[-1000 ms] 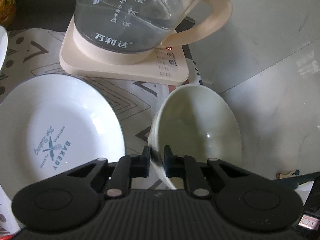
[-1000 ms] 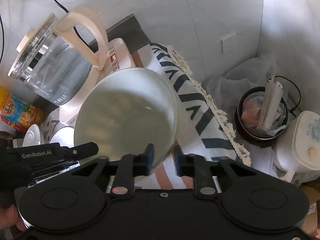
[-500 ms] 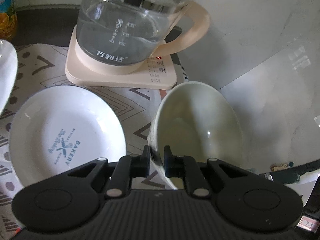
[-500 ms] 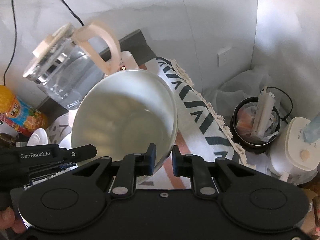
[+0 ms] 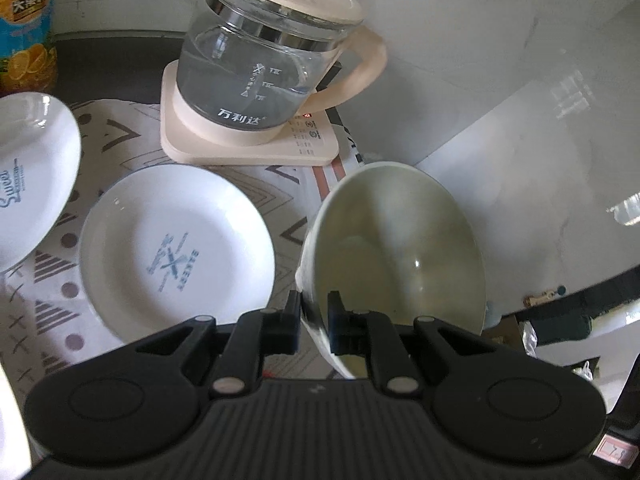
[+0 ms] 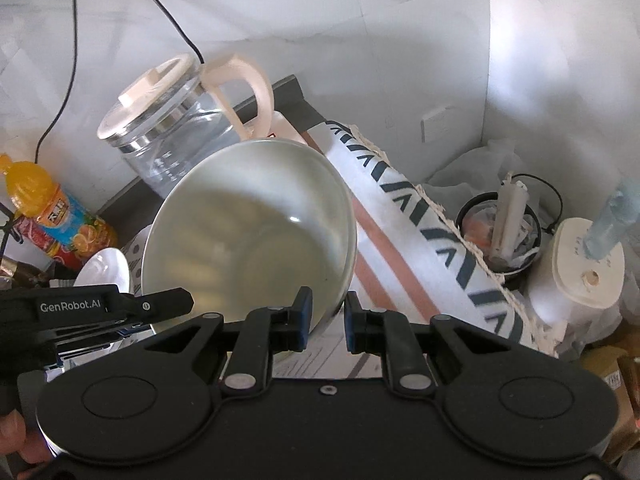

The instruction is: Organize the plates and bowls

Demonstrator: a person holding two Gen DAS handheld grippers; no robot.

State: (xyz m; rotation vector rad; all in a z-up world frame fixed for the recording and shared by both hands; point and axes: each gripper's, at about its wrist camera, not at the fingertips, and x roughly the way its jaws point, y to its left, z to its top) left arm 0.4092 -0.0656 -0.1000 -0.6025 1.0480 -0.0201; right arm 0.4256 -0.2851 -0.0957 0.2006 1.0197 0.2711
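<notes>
Pale-green glazed bowl (image 5: pixel 394 248) pinched at rim by both left gripper (image 5: pixel 314 322) and right gripper (image 6: pixel 325 318), unplaced; white round bakery-print plates (image 5: pixel 176 252) left of it, unstacked.

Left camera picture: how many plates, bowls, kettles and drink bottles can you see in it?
Plates: 2, a printed plate and a second plate at the left edge
Bowls: 1, the bowl, its rim pinched by the left gripper
Kettles: 1, the kettle
Drink bottles: 1, the drink bottle
Total: 5
A white sliver at the lower left is too cut off to count.
</notes>
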